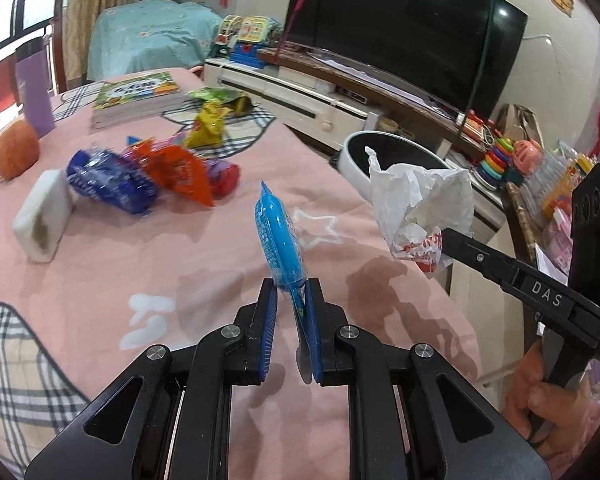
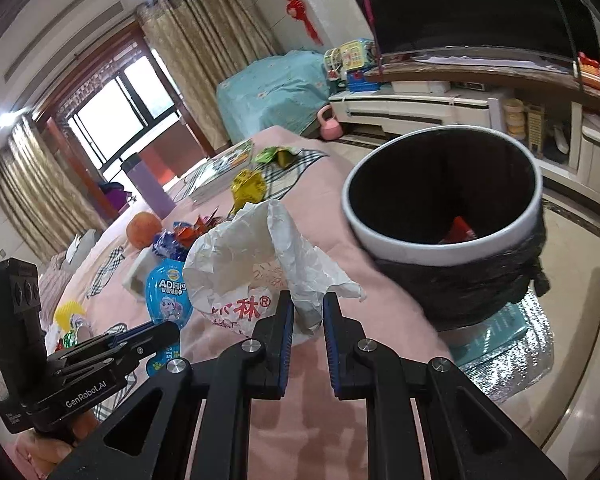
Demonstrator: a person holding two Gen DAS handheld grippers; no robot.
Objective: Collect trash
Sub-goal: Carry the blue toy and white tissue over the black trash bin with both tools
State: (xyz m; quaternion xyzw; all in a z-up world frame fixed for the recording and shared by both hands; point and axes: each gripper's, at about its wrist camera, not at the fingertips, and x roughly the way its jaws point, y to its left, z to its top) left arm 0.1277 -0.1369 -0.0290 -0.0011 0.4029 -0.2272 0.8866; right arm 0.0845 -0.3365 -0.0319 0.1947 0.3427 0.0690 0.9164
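Observation:
My left gripper (image 1: 291, 294) is shut on a blue snack packet (image 1: 278, 240) and holds it upright above the pink bedspread (image 1: 180, 264); the packet also shows in the right wrist view (image 2: 168, 296). My right gripper (image 2: 304, 312) is shut on a crumpled white paper bag (image 2: 260, 264) with red print, held beside the white trash bin (image 2: 440, 252), which has a black liner and a red wrapper inside. In the left wrist view the paper bag (image 1: 420, 200) hangs in front of the bin (image 1: 352, 160). More wrappers lie on the bed: blue (image 1: 112, 184), orange (image 1: 176, 168), yellow (image 1: 208, 124), green (image 1: 216, 96).
An orange (image 1: 16, 150), a white sponge-like block (image 1: 44, 216), a purple bottle (image 1: 34, 88), and a stack of books (image 1: 136, 98) are on the bed. A TV stand (image 1: 340, 100) with a TV and toys stands behind the bin. A silver foil mat (image 2: 512, 344) lies on the floor.

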